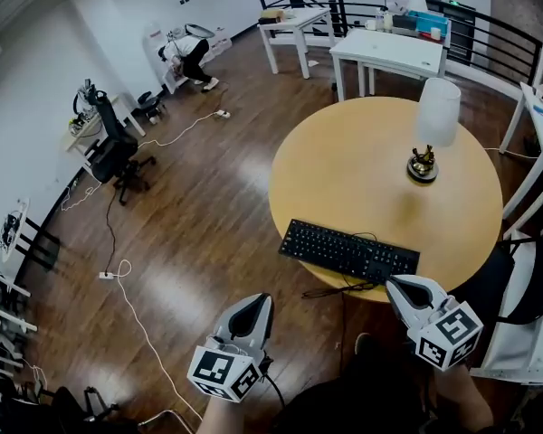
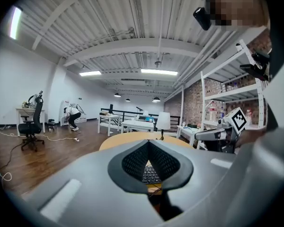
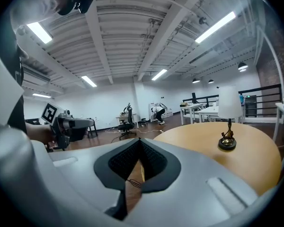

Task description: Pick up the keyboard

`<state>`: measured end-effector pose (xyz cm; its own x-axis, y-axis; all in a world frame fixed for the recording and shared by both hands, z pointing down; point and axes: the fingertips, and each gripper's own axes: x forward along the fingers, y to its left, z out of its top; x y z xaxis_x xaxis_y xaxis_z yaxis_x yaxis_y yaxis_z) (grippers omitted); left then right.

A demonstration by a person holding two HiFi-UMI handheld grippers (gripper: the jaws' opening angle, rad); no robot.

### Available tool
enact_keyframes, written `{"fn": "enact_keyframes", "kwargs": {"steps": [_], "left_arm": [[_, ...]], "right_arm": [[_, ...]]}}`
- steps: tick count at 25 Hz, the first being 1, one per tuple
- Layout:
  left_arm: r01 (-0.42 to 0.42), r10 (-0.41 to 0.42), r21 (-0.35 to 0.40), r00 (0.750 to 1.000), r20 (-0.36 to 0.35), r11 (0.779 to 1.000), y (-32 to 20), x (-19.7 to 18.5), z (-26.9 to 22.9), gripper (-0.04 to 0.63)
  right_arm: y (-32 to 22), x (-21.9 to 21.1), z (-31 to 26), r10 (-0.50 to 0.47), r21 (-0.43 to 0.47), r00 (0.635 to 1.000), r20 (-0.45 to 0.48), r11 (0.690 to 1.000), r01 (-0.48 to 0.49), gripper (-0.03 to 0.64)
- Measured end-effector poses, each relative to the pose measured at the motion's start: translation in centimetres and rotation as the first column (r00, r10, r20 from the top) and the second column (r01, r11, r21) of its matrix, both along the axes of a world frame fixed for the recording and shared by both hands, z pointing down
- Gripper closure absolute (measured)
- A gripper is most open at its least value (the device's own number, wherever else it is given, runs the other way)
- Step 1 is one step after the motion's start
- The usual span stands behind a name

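Both jaw pairs are pressed together, empty: left gripper [image 1: 256, 307] lower centre, right gripper [image 1: 400, 287] lower right. Between and above them, black keyboard [image 1: 348, 250] lies on round wooden table [image 1: 344, 165], near edge, untouched.

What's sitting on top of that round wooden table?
A black keyboard near the front edge, its cable hanging over the rim, and a white-shaded lamp farther back. The tabletop under them is hidden.

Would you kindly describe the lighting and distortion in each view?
Head view: soft glare patches on the wooden floor. Left gripper view: black fisheye corners, a mosaic patch at top right. Right gripper view: the same dark corners, ceiling light strips blown out, lamp sharp.
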<state>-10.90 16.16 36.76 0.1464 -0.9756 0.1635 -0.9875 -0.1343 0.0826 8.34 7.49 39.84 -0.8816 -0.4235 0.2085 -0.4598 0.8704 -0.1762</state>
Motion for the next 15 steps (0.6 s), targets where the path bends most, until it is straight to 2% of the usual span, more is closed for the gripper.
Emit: {"fn": "enact_keyframes", "kwargs": {"steps": [7,11,15], "left_arm": [[0.026,-0.027,-0.078,1.0,-0.016,0.997,-5.8,1.4,0.9,0.552],[0.046,-0.046,-0.128,0.999,0.004,0.991,-9.7,1.1,1.4,0.551],[0.053,-0.052,-0.166,0.999,0.012,0.985,-12.0,1.6,3.4,0.551]], "right_arm": [[-6.9,1.9,1.4,0.01,-0.069,0.999,0.039,0.998,-0.008,0.615],[-10.4,1.4,2.7,-0.019,-0.102,0.997,0.081,0.994,0.027,0.615],[-12.5,1.2,4.2,-0.072,-0.095,0.994,0.077,0.992,0.079,0.615]]}}
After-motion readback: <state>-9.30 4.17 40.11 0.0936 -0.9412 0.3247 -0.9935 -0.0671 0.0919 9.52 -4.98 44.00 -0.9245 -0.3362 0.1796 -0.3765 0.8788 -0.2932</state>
